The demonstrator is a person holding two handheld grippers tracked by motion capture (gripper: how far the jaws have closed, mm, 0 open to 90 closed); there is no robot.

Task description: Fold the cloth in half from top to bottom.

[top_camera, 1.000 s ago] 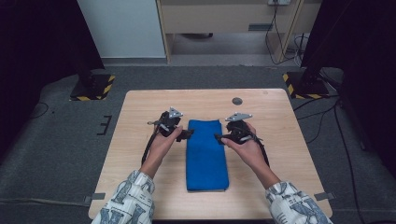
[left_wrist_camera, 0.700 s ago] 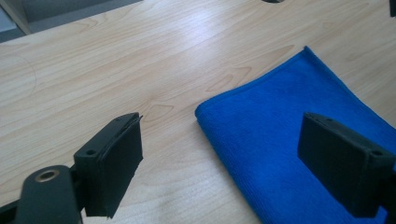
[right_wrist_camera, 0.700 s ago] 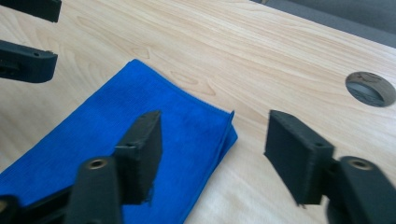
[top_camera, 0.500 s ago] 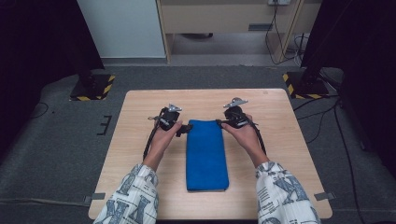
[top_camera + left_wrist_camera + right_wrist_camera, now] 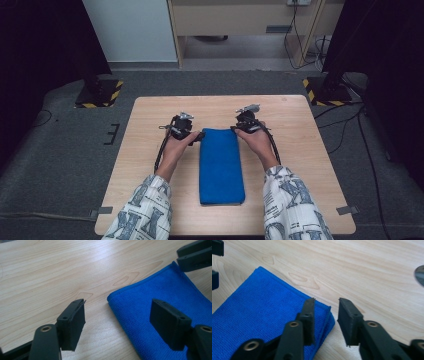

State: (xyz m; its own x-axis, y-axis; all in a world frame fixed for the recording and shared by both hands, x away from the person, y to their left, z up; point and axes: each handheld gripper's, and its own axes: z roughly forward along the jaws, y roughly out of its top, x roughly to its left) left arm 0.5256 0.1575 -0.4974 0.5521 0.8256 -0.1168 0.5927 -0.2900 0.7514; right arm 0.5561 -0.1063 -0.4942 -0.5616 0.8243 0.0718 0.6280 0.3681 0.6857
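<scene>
Jaws apart on both: left gripper and right gripper straddling far corners of folded blue towel, mid-frame on table. Best to pinch all layers evenly before lifting.

- A light wooden desk with rounded corners stands on grey carpeted floor.
- A small dark round spot lies near the desk's far right corner; a grey round edge shows at the right border of the right gripper view.
- Two black stand bases with yellow-black hazard stripes sit on the floor beyond the desk.
- A pale cabinet and a white panel stand at the back.
- Black cables trail over the floor at right.
- Grey tape strips lie by the near corners.
</scene>
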